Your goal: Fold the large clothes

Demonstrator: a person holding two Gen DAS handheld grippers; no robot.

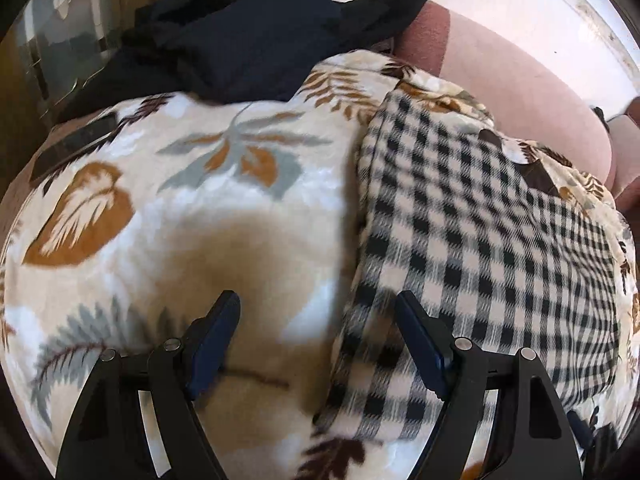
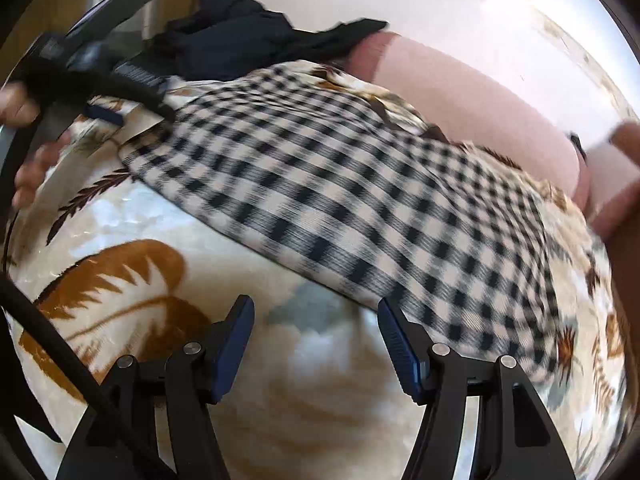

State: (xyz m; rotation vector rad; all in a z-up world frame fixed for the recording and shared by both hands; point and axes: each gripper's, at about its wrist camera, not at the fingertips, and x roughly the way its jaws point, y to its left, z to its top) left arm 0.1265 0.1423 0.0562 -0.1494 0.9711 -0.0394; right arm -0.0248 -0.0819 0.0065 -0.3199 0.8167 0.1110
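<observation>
A black-and-cream checked garment (image 1: 472,224) lies folded flat on a leaf-print blanket (image 1: 168,200). My left gripper (image 1: 318,300) is open and empty, just above the garment's left edge. In the right wrist view the same garment (image 2: 340,200) stretches from upper left to lower right. My right gripper (image 2: 316,306) is open and empty, at the garment's near edge. The left gripper (image 2: 104,114) shows at the garment's far left corner, held by a hand.
A pile of dark clothes (image 1: 256,36) lies at the back of the blanket and also shows in the right wrist view (image 2: 248,40). A pink cushioned back (image 1: 532,92) runs along the right. A black cable (image 2: 60,356) crosses the lower left.
</observation>
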